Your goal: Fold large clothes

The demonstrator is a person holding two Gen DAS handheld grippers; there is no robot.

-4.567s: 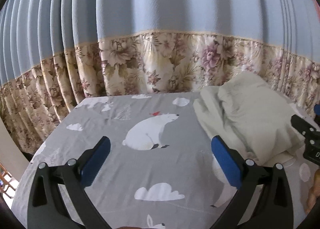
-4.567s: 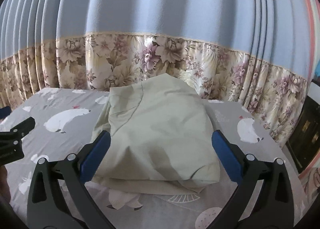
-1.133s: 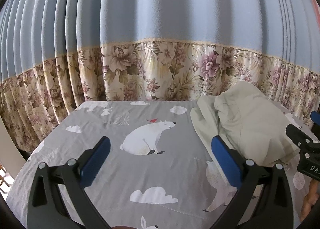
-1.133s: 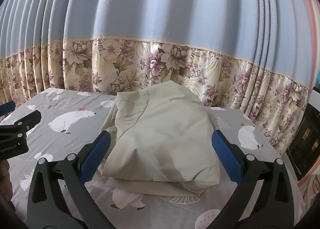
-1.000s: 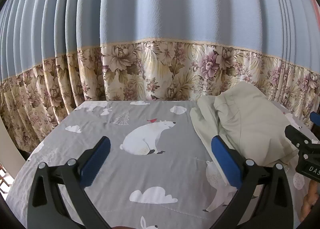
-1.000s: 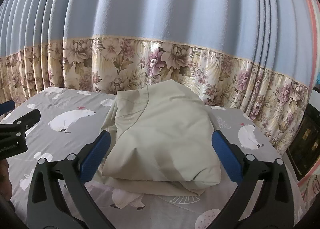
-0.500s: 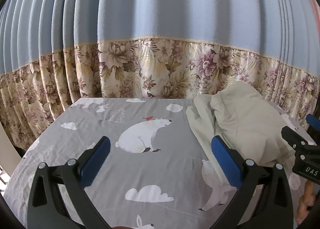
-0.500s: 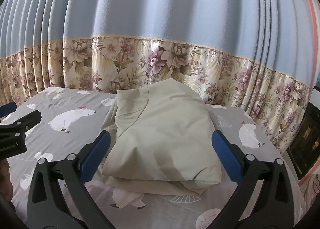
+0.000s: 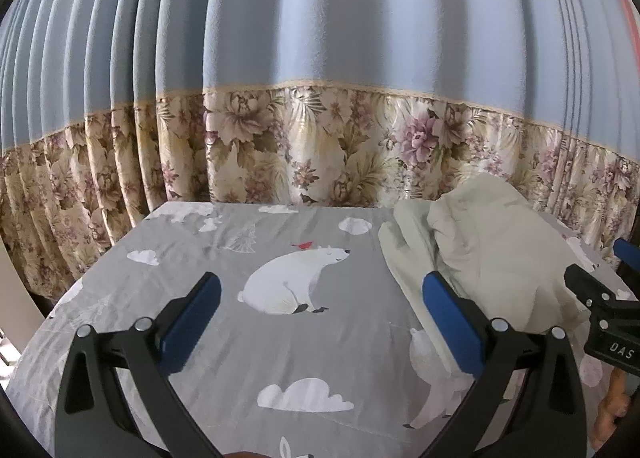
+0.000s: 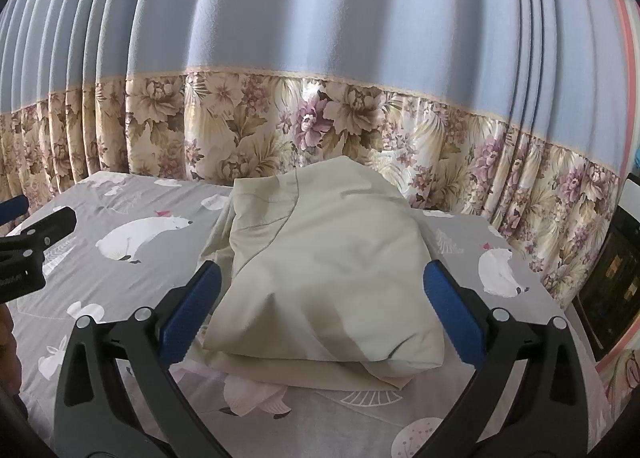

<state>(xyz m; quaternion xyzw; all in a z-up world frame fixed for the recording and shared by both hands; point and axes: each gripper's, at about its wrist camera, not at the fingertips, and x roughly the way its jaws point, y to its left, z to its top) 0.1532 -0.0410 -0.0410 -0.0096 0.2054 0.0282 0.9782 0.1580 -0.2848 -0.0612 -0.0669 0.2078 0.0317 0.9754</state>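
Pale green, the folded garment (image 10: 320, 270) lies in a loose stack on the bed sheet (image 9: 224, 358), grey with polar bears and clouds, close to the floral curtain (image 10: 240, 125). My right hand-held gripper (image 10: 320, 306) hangs just before it, jaws spread wide and empty. My left hand-held gripper (image 9: 320, 306) hovers over bare sheet beside the stack, equally wide and holding nothing.

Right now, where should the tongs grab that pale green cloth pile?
Probably the near right corner of the pale green cloth, coming in low from the front. There the layers stick out over the bedsheet as a thin lip, and the open right tongs already face it.
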